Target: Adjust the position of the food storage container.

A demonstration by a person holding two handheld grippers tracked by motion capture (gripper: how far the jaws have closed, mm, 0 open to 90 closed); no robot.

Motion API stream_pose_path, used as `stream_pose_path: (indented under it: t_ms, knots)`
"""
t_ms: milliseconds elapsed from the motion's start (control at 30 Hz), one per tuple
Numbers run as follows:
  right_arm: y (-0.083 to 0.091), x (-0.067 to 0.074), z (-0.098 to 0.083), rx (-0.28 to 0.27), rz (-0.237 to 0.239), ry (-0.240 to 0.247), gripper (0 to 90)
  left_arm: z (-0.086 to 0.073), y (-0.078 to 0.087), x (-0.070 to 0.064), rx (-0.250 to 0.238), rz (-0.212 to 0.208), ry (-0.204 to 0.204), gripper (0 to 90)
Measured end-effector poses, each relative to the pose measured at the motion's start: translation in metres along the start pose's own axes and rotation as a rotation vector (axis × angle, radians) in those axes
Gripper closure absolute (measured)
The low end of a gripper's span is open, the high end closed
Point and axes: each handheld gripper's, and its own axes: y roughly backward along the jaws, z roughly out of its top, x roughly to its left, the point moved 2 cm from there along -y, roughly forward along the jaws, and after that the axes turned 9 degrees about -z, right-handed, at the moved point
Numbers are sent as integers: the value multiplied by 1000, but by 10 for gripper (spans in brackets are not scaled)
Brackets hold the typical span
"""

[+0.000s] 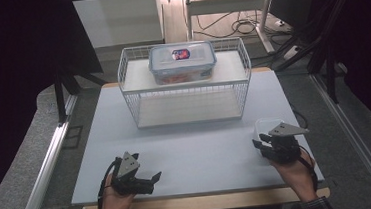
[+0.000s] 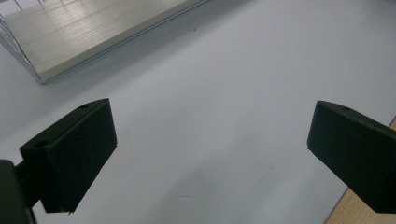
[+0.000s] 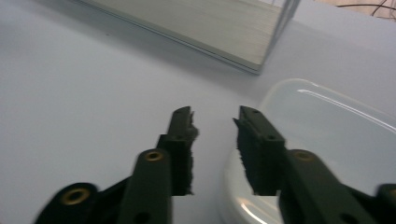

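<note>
At the tabletop's near right corner, right claw (image 3: 215, 121): jaws drawn narrow with a slim gap of bare surface between the pads; nothing gripped.
Clear tub (image 3: 327, 140): transparent, empty, lidless, resting on the tabletop just beside the right claw, its rim passing under the outer jaw; contact cannot be told.
Left claw (image 2: 210, 149): jaws spread wide, nothing between them, low over the tabletop, well apart from the clear tub toward the near left edge.
Tabletop (image 1: 196, 143): pale grey, bare between the two claws.
Wire rack (image 1: 184, 87): white, two shelves, beyond the clear tub at the far middle.
Lidded box (image 1: 182, 62): clear with a blue-rimmed lid, on the wire rack's upper shelf.
</note>
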Motion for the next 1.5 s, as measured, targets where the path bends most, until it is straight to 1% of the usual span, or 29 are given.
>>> stream_pose_path:
  t_ms: [33,100,133,167,233,267,333,400,500,600,667,800,933,1033,1100,1133,1167,1300,1333,1367,1400,1433,1467,1500]
  knots:
    - [0,-5,-1,2,-8,0,735,0,0,0,0,-1,1,12]
    - [2,-16,-2,5,-41,-8,820,0,0,1,2,-2,1,13]
    - [4,-21,-2,2,-52,-14,856,0,0,1,6,-2,-1,13]
    - [6,-30,-2,-9,-69,-31,891,0,0,1,7,-3,-1,14]
    - [10,-44,-2,-20,-102,-57,895,-1,-1,1,9,-4,-2,19]
    - [11,-54,-3,-18,-122,-77,896,-1,-1,1,11,-5,-2,20]
    - [12,-68,-6,-18,-156,-113,896,-1,-1,1,12,-5,-2,21]
    - [12,-80,-11,-11,-176,-139,896,-1,-2,1,14,-4,-2,21]
    - [11,-94,-17,-1,-206,-179,896,-1,-2,1,20,-5,-4,24]
    - [8,-104,-24,23,-215,-204,895,-1,-3,0,22,-4,-7,27]
    - [4,-107,-29,45,-213,-211,894,-1,-3,0,26,-5,-8,29]
    - [-4,-109,-35,75,-208,-211,893,-1,-4,0,33,-3,-10,30]
    - [-13,-112,-37,88,-193,-209,892,-2,-5,0,39,-5,-9,30]
    - [-18,-113,-38,97,-180,-220,894,-2,-6,0,47,-3,-10,31]
    - [-19,-113,-37,93,-157,-242,893,-2,-7,0,46,-5,-8,32]
    - [-20,-113,-37,90,-149,-243,894,-2,-7,0,47,-6,-9,31]
    - [-21,-111,-36,90,-144,-241,893,-2,-7,0,48,-7,-8,32]
    - [-26,-101,-31,86,-103,-222,893,-2,-9,0,56,-8,-13,33]
    - [-28,-97,-29,85,-86,-212,893,-2,-9,-1,57,-10,-14,33]
    - [-30,-93,-28,87,-74,-213,893,-2,-9,-1,58,-11,-15,33]
    - [-32,-89,-26,85,-65,-199,893,-2,-10,-1,59,-11,-16,34]
    - [-33,-86,-25,87,-55,-195,893,-2,-10,-1,60,-12,-16,34]
    - [-35,-81,-22,87,-39,-189,893,-2,-10,-1,62,-14,-16,34]
    - [-38,-74,-19,88,-16,-182,893,-2,-11,-1,62,-14,-16,35]
